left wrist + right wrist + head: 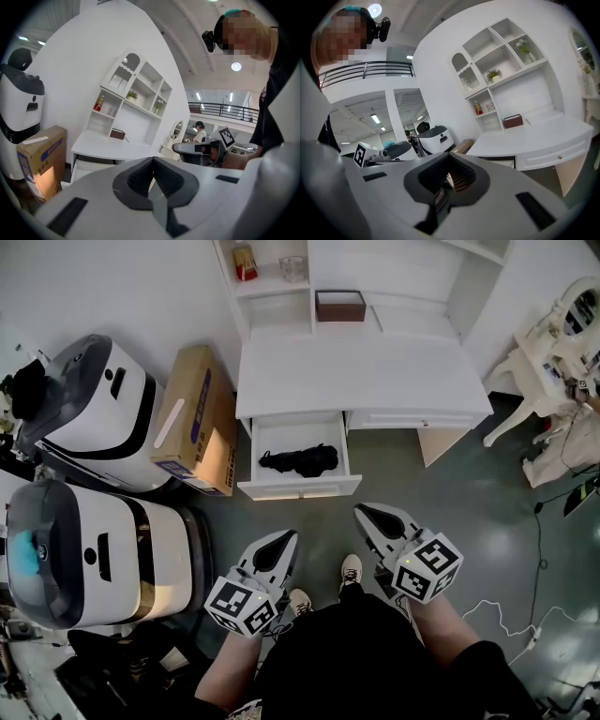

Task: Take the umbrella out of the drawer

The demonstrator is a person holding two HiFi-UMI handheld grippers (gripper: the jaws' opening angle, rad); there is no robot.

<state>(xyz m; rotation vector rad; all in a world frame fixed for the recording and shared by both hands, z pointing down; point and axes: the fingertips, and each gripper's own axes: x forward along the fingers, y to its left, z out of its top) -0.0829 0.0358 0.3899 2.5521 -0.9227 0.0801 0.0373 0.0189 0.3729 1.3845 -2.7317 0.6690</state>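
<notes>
1. Head view: black umbrella (300,461) lies across the middle of the open drawer (298,487), under the left end of the white desk (361,371).
2. Left gripper (278,545): jaws fully together, empty, short of the drawer's front edge.
3. Right gripper (372,517): jaws together, empty, apart from the drawer's front-right corner.

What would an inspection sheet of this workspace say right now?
Surface: white desk, small brown box at its back.
Job's things: drawer open, black umbrella lying inside, untouched.
Clutter: cardboard box beside the desk; two white machines at left.
Grippers: left gripper and right gripper both shut, empty, short of the drawer.
Cables: white cable and dark cable on the floor at right.
Surroundings: shelves above the desk; grey floor.
</notes>
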